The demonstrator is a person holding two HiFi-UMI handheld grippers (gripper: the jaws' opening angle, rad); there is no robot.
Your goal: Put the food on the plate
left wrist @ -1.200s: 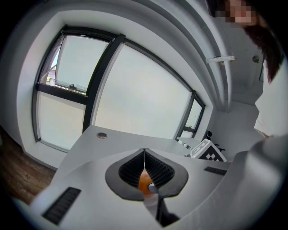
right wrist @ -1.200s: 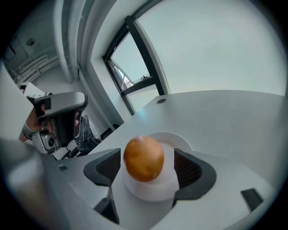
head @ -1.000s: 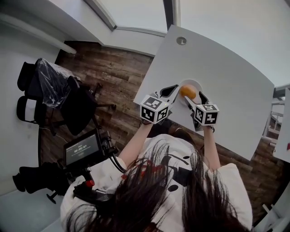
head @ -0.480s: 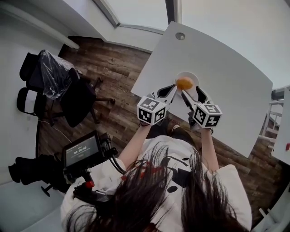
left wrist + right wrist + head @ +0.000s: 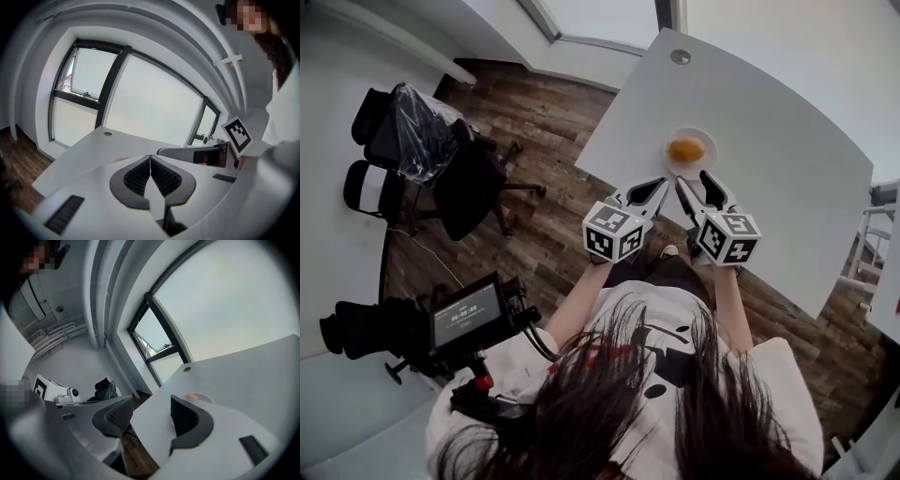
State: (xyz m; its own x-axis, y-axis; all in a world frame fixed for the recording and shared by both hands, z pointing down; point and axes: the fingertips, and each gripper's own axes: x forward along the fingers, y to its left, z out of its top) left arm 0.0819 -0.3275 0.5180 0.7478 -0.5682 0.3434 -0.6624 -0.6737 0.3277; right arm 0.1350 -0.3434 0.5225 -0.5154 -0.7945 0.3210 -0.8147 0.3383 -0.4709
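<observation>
While food (image 5: 686, 149) sits on the plate (image 5: 710, 160), your left tool (image 5: 150, 157) is clenched empty, right tool (image 5: 151, 401) released; it looks light and roll-prone, so pinch its sides.

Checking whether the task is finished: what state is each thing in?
food: on the plate, not held.
plate: flat on the table, holding the food.
left tool: shut, empty.
right tool: jaws apart, just been closing, nothing between.
</observation>
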